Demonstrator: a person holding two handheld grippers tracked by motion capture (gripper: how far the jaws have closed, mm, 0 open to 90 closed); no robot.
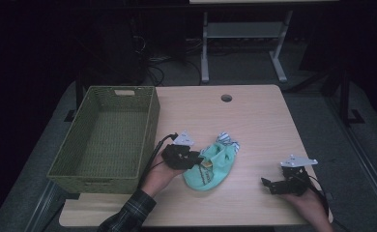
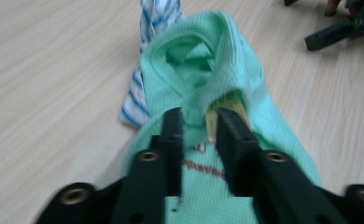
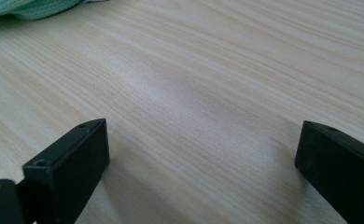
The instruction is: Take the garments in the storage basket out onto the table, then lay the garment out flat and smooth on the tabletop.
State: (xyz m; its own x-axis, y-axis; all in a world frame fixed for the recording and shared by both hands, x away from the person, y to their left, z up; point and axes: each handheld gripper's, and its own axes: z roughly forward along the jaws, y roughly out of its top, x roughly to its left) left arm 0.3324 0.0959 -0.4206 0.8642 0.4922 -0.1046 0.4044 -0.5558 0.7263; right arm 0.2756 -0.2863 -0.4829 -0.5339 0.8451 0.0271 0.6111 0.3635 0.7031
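Note:
A mint green garment (image 1: 210,169) lies crumpled on the wooden table (image 1: 254,121), with a blue-and-white striped cloth (image 1: 226,140) peeking out at its far end. My left gripper (image 1: 196,159) sits at the garment's left edge. In the left gripper view its jaws (image 2: 199,116) stand close together, pinching a raised fold of the green garment (image 2: 203,60) beside a yellow label (image 2: 227,109); the striped cloth (image 2: 140,93) lies just beyond. My right gripper (image 1: 268,183) rests near the table's front right, jaws wide open (image 3: 199,135) over bare wood, a corner of the garment (image 3: 26,8) far off.
A green woven basket (image 1: 150,125) stands along the table's left side, nothing visible inside it. A round cable hole (image 1: 226,98) is near the table's far edge. The other gripper (image 2: 339,32) shows at the top right of the left gripper view.

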